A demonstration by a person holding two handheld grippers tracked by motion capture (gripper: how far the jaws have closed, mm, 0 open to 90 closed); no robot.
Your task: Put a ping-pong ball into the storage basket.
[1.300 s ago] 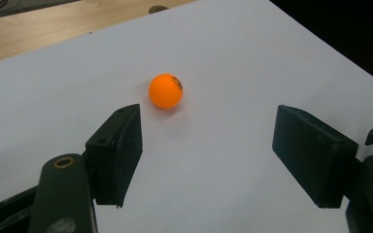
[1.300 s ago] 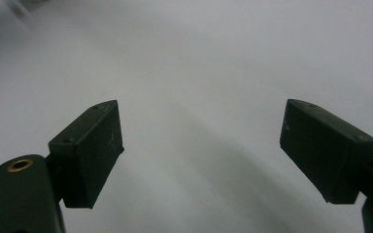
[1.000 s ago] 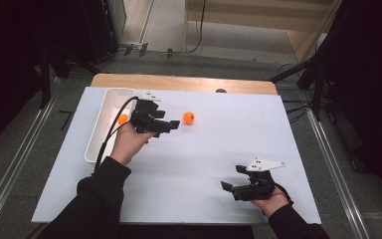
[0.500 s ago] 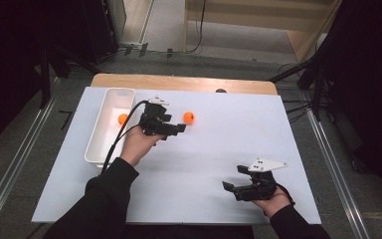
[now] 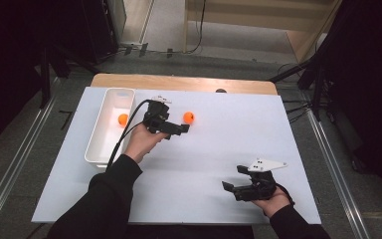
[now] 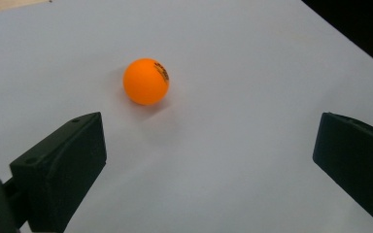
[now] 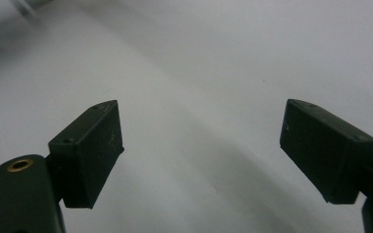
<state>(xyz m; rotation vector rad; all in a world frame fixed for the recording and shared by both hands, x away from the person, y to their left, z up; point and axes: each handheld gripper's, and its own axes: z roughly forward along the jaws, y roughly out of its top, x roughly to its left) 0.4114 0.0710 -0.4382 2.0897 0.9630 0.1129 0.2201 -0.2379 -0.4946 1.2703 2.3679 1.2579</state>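
While the left gripper (image 5: 183, 129) hovers over the white worktop (image 5: 219, 149) with jaws spread wide and nothing between them, the orange ball (image 5: 189, 117) sits on the worktop just ahead of its tips, not touching either jaw. From the left gripper view the ball (image 6: 145, 81) lies beyond the jaws, closer to the one at that view's left, with dark print on its upper side. A second orange ball (image 5: 123, 119) rests inside the white tray (image 5: 99, 149) at the worktop's left edge, just beside the left hand. Right gripper (image 5: 234, 181) is well apart at the near right, low over bare worktop, jaws released and empty; grey plate (image 5: 266, 165) on top.
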